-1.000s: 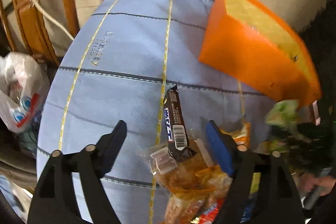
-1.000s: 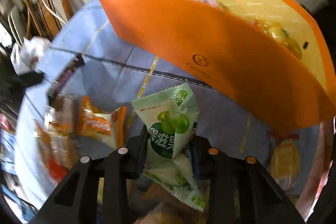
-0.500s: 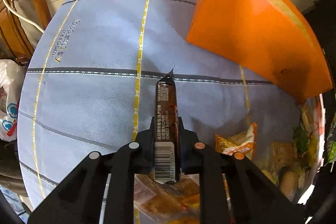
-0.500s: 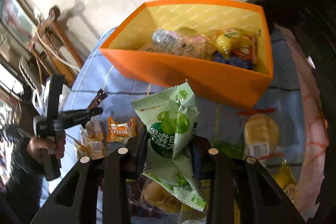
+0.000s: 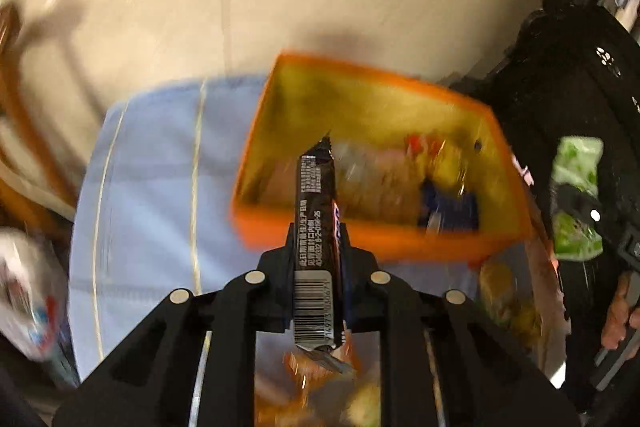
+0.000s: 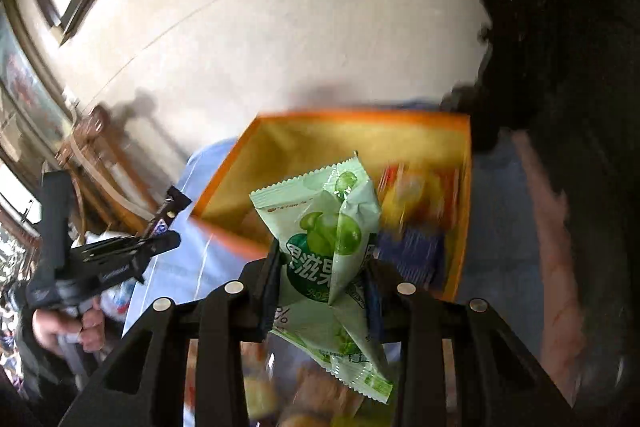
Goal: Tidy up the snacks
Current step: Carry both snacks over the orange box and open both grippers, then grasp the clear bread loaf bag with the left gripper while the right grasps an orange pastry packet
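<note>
My left gripper (image 5: 318,251) is shut on a dark chocolate bar (image 5: 314,227) and holds it up in the air, just in front of the near wall of the orange box (image 5: 360,239). The box has several snacks inside. My right gripper (image 6: 324,267) is shut on a green snack packet (image 6: 328,227) and holds it above the near edge of the orange box (image 6: 224,183). The left gripper with the bar also shows in the right wrist view (image 6: 160,227). The green packet shows at the right of the left wrist view (image 5: 576,195).
The box stands on a table with a light blue cloth (image 5: 152,195). Loose snacks (image 5: 504,291) lie on the table near me. A wooden chair (image 6: 100,163) stands at the left. A white plastic bag (image 5: 28,291) sits at the far left.
The left gripper closed on the chocolate bar and lifted it off the table toward the orange box. The right gripper rose with the green packet and now looks into the box.
</note>
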Demonstrator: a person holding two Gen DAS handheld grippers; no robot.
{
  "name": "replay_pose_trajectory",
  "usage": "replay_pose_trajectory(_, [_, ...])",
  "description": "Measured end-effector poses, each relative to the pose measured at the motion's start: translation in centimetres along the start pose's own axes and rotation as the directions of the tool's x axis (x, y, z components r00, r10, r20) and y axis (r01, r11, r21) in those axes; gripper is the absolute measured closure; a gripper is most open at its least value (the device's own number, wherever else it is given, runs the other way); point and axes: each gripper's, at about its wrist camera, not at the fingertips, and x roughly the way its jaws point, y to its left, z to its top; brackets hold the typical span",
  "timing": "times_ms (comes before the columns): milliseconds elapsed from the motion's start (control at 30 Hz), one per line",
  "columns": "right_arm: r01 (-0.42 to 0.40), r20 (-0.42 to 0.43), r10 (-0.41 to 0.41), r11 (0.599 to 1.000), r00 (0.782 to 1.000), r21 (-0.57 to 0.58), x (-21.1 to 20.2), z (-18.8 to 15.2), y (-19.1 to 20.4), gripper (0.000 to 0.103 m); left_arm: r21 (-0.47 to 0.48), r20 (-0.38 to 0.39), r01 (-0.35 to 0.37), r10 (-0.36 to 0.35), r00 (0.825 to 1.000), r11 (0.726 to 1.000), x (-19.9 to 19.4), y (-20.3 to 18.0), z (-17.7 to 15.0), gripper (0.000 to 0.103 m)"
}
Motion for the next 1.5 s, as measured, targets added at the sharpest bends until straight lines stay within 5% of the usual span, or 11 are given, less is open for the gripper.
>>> replay_pose_trajectory(100, [0.027, -0.003, -0.027, 1.0, 1.0, 0.0, 2.0, 2.3, -0.7, 0.059, 0.039, 0.034, -0.033, 0.032, 0.999, 0.999, 1.0, -1.9, 3.2, 0.086])
replay_pose_trajectory(133, [0.046, 0.0, -0.046, 0.999, 0.999, 0.009, 2.8, 3.0, -1.0, 0.033, 0.053, 0.04, -0.06, 0.058, 0.998, 0.997, 1.6, -2.6, 4.1, 0.081])
replay_pose_trajectory(167, [0.072, -0.009, -0.072, 0.997, 0.997, 0.019, 3.3, 3.5, -1.4, 0.017, 0.066, 0.027, -0.095, 0.094, 0.995, 0.993, 2.5, -3.3, 4.9, 0.066])
replay_pose_trajectory(200, [0.107, -0.022, -0.107, 0.994, 0.994, 0.028, 3.9, 3.9, -1.7, 0.004, 0.067, 0.018, -0.129, 0.128, 0.992, 0.989, 3.0, -3.7, 5.5, 0.016])
replay_pose_trajectory(233, [0.12, -0.029, -0.119, 0.993, 0.992, 0.023, 3.9, 4.1, -1.9, 0.004, 0.058, 0.043, -0.18, 0.177, 0.983, 0.982, 2.9, -3.9, 5.5, 0.005])
replay_pose_trajectory(500, [0.17, -0.097, -0.168, 0.985, 0.981, 0.007, 0.8, -2.5, -1.8, 0.004, 0.039, 0.037, -0.209, 0.207, 0.978, 0.977, 0.3, 0.3, -1.8, 0.004])
replay_pose_trajectory(833, [-0.095, -0.35, 0.022, 0.977, 0.936, -0.193, 6.5, -14.0, 8.6, 0.004, -0.221, -0.155, -0.322, 0.293, 0.943, 0.92, -3.5, 11.8, -18.8, 0.004])
replay_pose_trajectory(1067, [-0.159, -0.351, -0.167, 0.663, 0.921, -0.732, 11.3, -16.3, 15.9, 0.004, -0.395, -0.18, -0.304, 0.251, 0.951, 0.867, -9.4, 16.8, -28.4, 0.004])
replay_pose_trajectory(1200, [-0.265, -0.412, -0.187, 0.522, 0.892, -0.811, 13.8, -16.9, 17.5, 0.004, -0.453, -0.197, -0.406, 0.355, 0.914, 0.794, -11.6, 18.2, -31.7, 0.004])
replay_pose_trajectory(1300, [-0.399, -0.455, -0.176, 0.279, 0.873, -0.874, 14.7, -19.6, 18.3, 0.004, -0.518, -0.237, -0.483, 0.425, 0.874, 0.705, -12.7, 18.3, -33.1, 0.004])
replay_pose_trajectory(1500, [-0.452, -0.501, -0.147, 0.273, 0.853, -0.849, 17.3, -19.2, 18.2, 0.004, -0.601, -0.259, -0.467, 0.394, 0.882, 0.649, -12.8, 15.4, -33.2, 0.004])
